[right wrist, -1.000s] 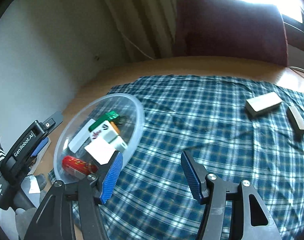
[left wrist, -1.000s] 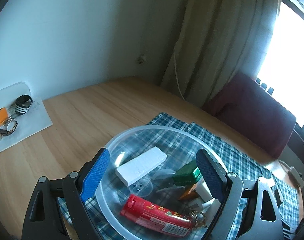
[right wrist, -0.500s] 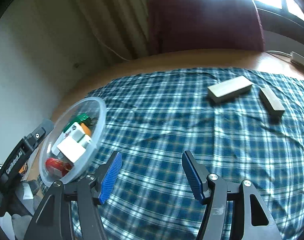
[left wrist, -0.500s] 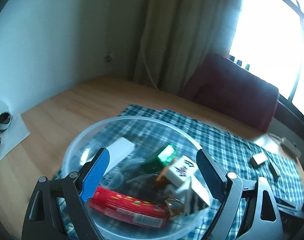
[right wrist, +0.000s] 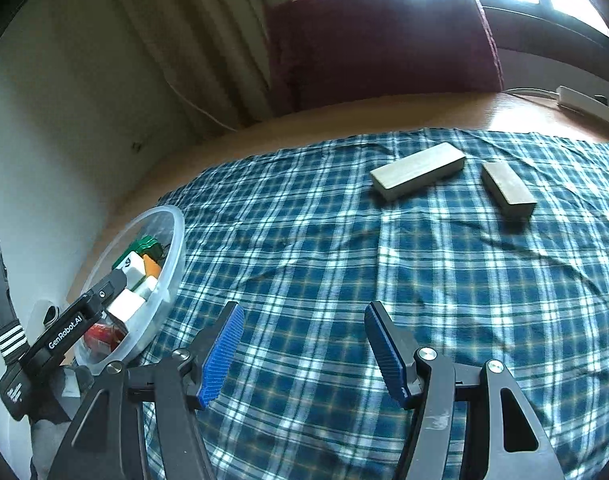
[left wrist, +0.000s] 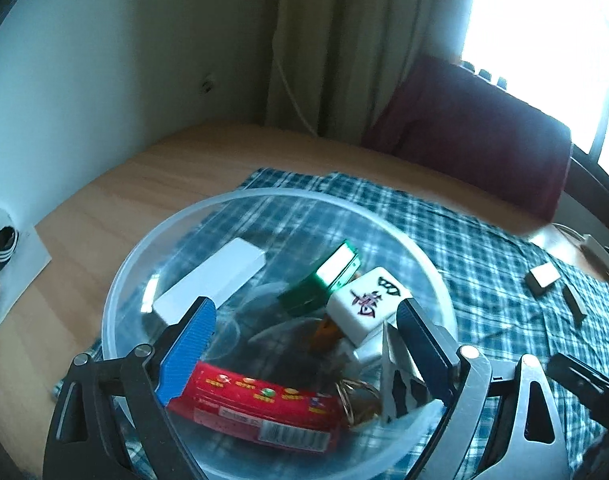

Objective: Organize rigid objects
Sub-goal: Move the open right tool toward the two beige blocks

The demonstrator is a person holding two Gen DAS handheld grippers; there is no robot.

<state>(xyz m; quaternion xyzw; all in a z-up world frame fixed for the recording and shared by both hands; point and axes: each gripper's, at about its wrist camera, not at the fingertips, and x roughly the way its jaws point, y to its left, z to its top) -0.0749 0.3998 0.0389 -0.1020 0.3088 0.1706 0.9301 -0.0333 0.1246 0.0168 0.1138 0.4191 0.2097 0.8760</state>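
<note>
Hovering left tool (left wrist: 304, 344) jaws apart over bowl (left wrist: 152, 248) holding tile (left wrist: 366, 300), red pack (left wrist: 260, 404), white box (left wrist: 212, 276) | right view: right tool (right wrist: 304, 354) apart, empty, above cloth (right wrist: 324, 248); two blocks (right wrist: 418, 170) (right wrist: 508, 194) far side, likely stiff and light, grip long sides; room all round, table (right wrist: 504, 114) edge beyond.
</note>
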